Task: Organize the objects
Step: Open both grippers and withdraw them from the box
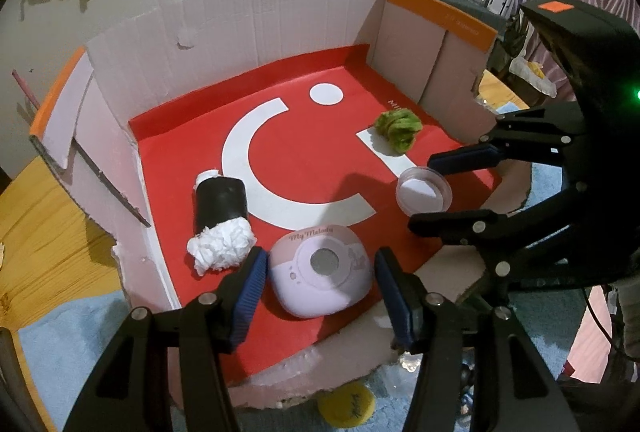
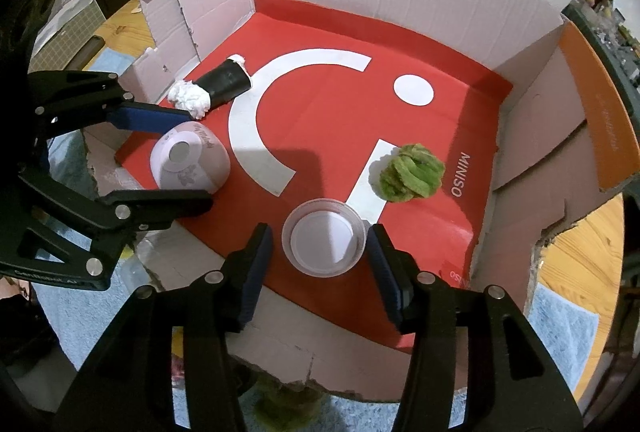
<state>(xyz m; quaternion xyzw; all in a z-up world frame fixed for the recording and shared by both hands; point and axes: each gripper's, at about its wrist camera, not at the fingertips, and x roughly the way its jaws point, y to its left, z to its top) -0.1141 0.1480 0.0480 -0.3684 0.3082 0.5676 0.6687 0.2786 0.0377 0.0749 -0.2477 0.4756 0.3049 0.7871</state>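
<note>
- Wooden bench (image 1: 48,232) under blue cloth (image 1: 72,332), carrying a cut-down cardboard box (image 1: 240,20) with red liner (image 1: 312,160).
- Left tool (image 1: 320,296): spread wide, straddling the lilac My Melody case (image 1: 320,272) at the liner's near edge, pads apart from it.
- Right tool (image 2: 320,268): spread wide around the clear plastic lid (image 2: 324,242); contact cannot be judged.
- Farther out: black roll stuffed with white paper (image 1: 222,216) left of the case, green fuzzy ball (image 2: 412,172) beyond the lid.
- Outside the box: yellow disc (image 1: 346,406).
</note>
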